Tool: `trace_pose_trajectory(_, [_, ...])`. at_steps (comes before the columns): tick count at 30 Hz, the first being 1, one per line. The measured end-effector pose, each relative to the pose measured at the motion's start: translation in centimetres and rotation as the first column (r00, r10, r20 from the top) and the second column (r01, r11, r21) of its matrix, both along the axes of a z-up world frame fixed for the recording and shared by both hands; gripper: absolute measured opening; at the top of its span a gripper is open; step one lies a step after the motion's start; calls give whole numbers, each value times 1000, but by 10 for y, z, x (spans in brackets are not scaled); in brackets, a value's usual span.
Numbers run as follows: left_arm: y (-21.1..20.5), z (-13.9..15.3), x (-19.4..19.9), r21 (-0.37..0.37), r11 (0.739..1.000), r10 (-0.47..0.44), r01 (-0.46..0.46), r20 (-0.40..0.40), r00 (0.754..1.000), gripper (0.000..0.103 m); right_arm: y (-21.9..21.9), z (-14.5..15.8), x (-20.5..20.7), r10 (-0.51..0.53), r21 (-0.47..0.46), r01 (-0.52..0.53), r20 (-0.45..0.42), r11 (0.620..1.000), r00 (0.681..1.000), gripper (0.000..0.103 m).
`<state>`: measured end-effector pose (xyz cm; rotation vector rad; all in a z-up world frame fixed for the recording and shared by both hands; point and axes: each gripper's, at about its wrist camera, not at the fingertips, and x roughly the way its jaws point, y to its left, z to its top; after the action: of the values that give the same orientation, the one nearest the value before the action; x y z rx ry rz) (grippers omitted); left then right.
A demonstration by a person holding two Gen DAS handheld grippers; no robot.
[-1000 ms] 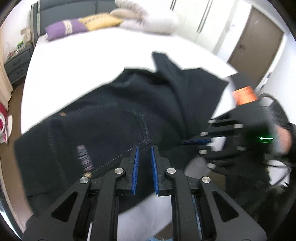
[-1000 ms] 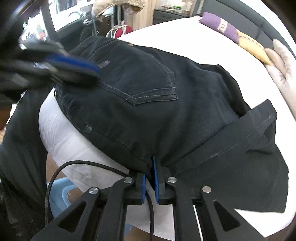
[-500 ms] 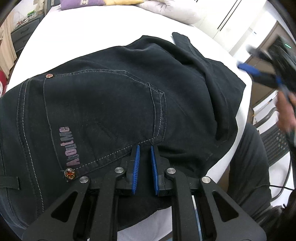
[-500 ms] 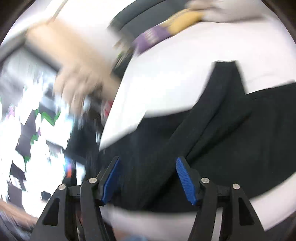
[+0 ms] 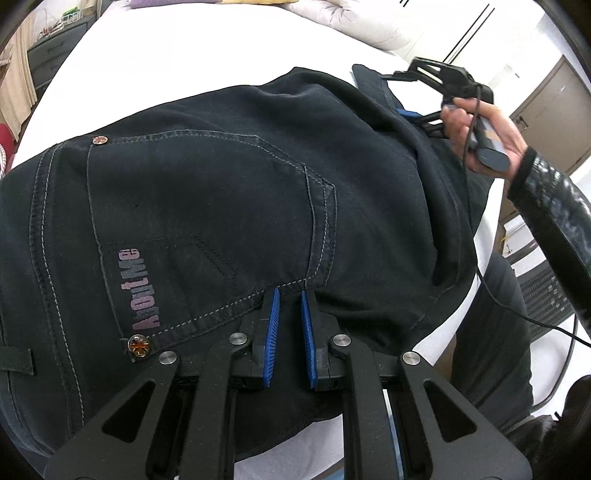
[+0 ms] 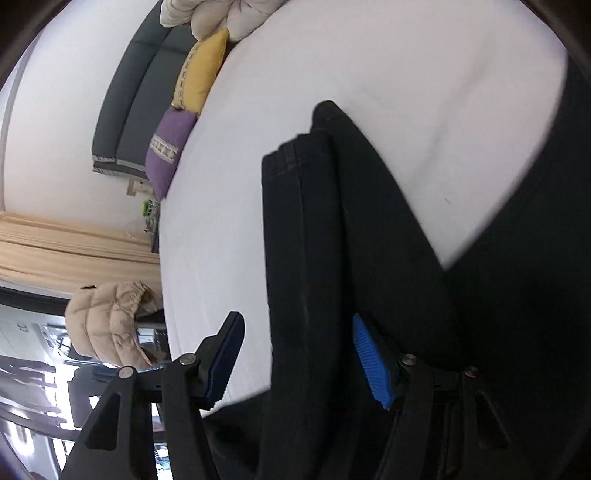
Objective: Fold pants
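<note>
Black jeans (image 5: 229, 206) lie on the white bed (image 5: 207, 55), back pocket up, with an "AboutMe" print. My left gripper (image 5: 288, 295) has its jaws nearly closed, a narrow gap between the blue pads, resting at the pocket's lower seam with no cloth between them. My right gripper (image 6: 295, 354) is wide open, its blue pads on either side of a folded trouser leg (image 6: 314, 229), not closed on it. It also shows in the left wrist view (image 5: 432, 92) at the far leg end, held by a hand.
Purple (image 6: 168, 147) and yellow (image 6: 201, 70) pillows and a white duvet (image 6: 221, 18) lie at the grey headboard. A beige jacket (image 6: 107, 317) hangs beside the bed. A cable (image 5: 517, 306) trails at the right, near the person's dark trousers. A brown door (image 5: 546, 103) is far right.
My right gripper let go of the jeans' edge, opened wide and swung over to the leg end. My left gripper moved closer over the back pocket, then stayed.
</note>
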<state>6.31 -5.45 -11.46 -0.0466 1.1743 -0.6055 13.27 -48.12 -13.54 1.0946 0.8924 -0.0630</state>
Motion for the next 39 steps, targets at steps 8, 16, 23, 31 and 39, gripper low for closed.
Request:
trace_pose_trajectory(8, [-4, -1, 7, 10, 1000, 2, -2, -13, 1000, 12, -11, 0, 39, 42, -49, -42, 9, 998, 999, 6])
trace_pose_trajectory(16, [-4, 0, 10, 10, 1000, 25, -25, -19, 1000, 12, -39, 127, -35, 17, -113, 29, 388, 993, 921, 4])
trace_pose_trajectory(23, [-10, 2, 5, 30, 998, 54, -54, -2, 999, 12, -144, 85, -212, -312, 30, 331, 425, 943, 850, 4])
trace_pose_trajectory(31, [-27, 2, 0, 73, 995, 66, -66, 1, 998, 12, -159, -8, -282, -479, 141, 459, 194, 877, 856, 15])
trace_pose_trajectory(39, [-33, 2, -3, 82, 993, 86, -85, -1, 996, 12, -172, 10, -254, -439, 141, 416, 238, 898, 867, 27])
